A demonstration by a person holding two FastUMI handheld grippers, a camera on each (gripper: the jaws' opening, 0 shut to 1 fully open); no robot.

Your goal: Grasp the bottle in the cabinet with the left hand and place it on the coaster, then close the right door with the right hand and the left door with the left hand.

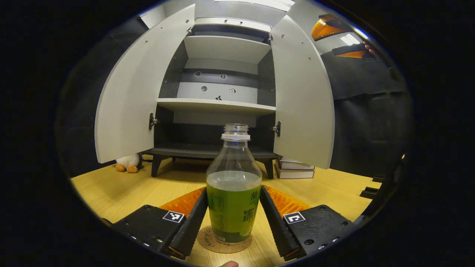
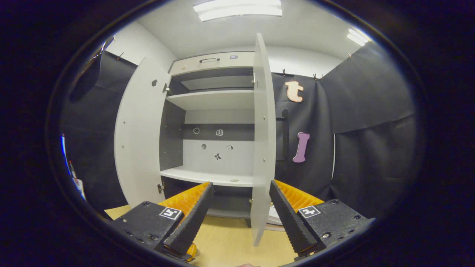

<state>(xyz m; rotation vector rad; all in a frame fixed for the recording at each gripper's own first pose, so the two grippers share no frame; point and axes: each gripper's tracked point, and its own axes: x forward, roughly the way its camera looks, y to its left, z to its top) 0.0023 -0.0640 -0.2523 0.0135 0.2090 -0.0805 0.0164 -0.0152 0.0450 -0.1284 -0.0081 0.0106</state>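
A bottle (image 1: 233,185) of green drink, uncapped, is seen standing upright on a round cork coaster (image 1: 223,243) on the wooden table (image 1: 122,193), framed by the left gripper (image 1: 233,218) — its fingers are spread either side of the bottle, and contact with it cannot be made out. Behind the bottle, the cabinet (image 1: 222,107) is shown with both doors swung wide; a plush toy (image 1: 128,163) and stacked books (image 1: 295,170) lie at its feet. The right gripper (image 2: 241,211) is held released, the edge of the right door (image 2: 262,141) lined up between its fingers, farther off.
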